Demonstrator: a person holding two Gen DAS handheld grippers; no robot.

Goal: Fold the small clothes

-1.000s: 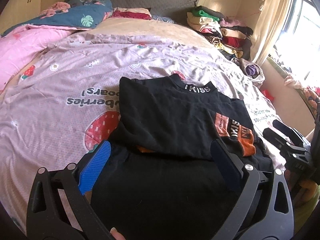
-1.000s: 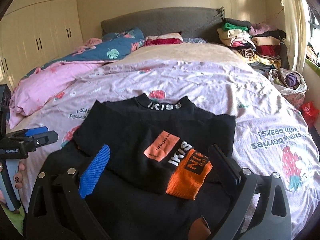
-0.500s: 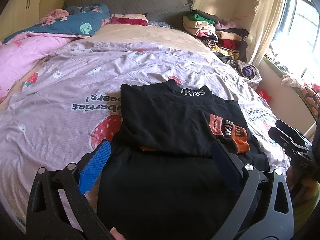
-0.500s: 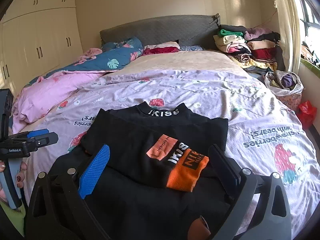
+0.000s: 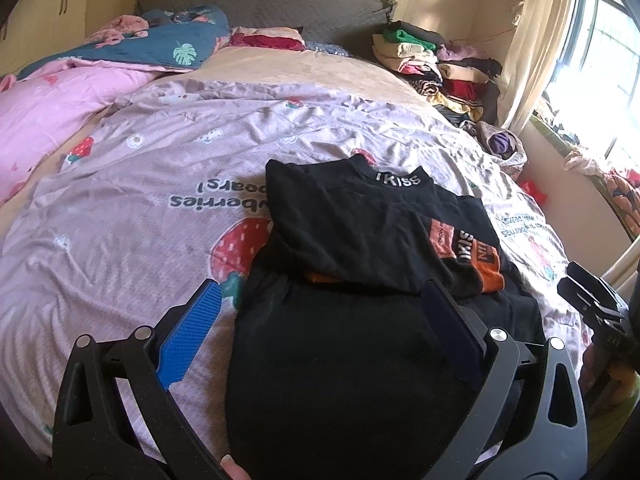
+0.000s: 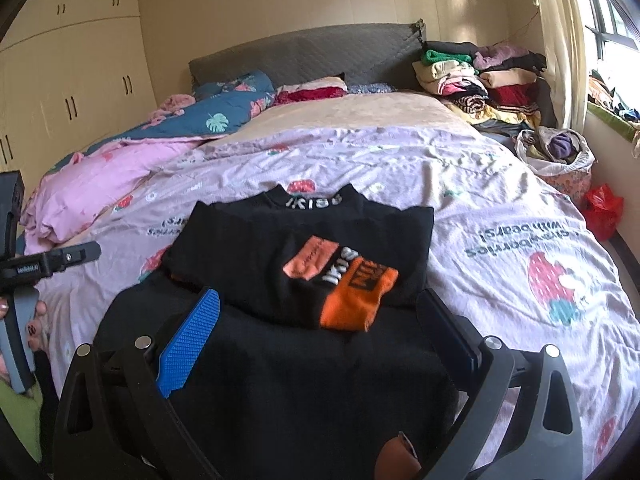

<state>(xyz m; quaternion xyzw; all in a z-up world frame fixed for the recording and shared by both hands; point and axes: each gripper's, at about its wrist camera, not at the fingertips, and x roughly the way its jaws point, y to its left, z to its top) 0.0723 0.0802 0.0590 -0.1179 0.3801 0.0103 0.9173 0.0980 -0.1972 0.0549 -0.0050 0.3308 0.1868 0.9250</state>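
Left wrist view: both claws, left claw [image 5: 320, 328] and right claw [image 6: 320, 328], spread wide and empty above a half-folded black shirt [image 5: 360, 240] on the bed [image 5: 160, 184].

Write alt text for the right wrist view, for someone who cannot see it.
A black shirt with an orange cuff lies partly folded on a bed's lilac strawberry-print cover. The open right hand-held gripper hovers at its near end, holding nothing. Folded clothes are stacked by the headboard.

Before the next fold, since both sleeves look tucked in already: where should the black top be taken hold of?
Grip the black top at its near hem, one corner per gripper, coming from the foot of the bed. The collar lies at the far end and the orange-cuffed sleeve is already folded across, so the unfolded lower half likely lifts toward the collar.
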